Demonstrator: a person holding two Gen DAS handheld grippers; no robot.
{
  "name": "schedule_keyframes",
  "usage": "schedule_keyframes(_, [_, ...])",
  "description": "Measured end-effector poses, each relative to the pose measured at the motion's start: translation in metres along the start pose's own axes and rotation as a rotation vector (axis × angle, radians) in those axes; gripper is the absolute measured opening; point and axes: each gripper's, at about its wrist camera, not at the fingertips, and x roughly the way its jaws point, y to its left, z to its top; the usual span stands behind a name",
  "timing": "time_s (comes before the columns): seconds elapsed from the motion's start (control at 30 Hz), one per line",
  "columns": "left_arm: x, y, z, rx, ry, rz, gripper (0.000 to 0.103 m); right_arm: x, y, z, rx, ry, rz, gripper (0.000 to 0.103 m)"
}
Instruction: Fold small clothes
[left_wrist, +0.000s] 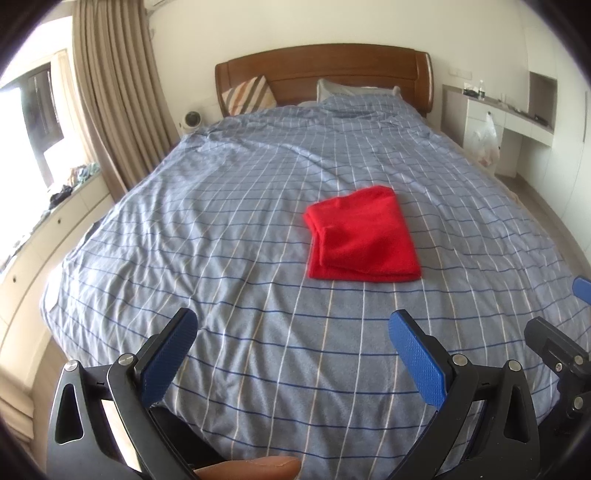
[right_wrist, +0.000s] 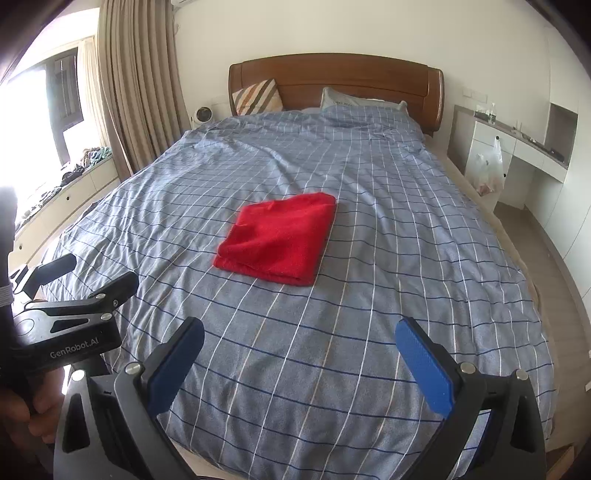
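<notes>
Left wrist view: my left claw (left_wrist: 291, 339) hangs released over the near part of the bed (left_wrist: 229, 236), its blue pads (left_wrist: 168, 356) spread wide and holding nothing; the folded red garment (left_wrist: 364, 236) lies flat on the blue checked cover ahead and slightly right, well apart from the pads, with the wooden headboard (left_wrist: 321, 70) and a striped pillow (left_wrist: 249, 94) beyond. Right wrist view: my right claw (right_wrist: 299, 349) is likewise released and empty, the red garment (right_wrist: 279, 240) lies mid-bed ahead and a little left, and the left claw's black body (right_wrist: 70, 314) shows at the left edge.
</notes>
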Motion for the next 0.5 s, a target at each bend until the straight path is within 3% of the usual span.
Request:
schedule_keyframes(0.2, [0.002,0.007,-0.006,-0.031,0.062,-0.005,0.103,-0.001,0.005,-0.006,-0.002,0.037,0.016,0.102])
schedule_keyframes(0.5, [0.000,0.010,-0.008,-0.045,0.069,-0.022,0.103,-0.007,0.012,-0.003,-0.020,0.024,0.019,0.102])
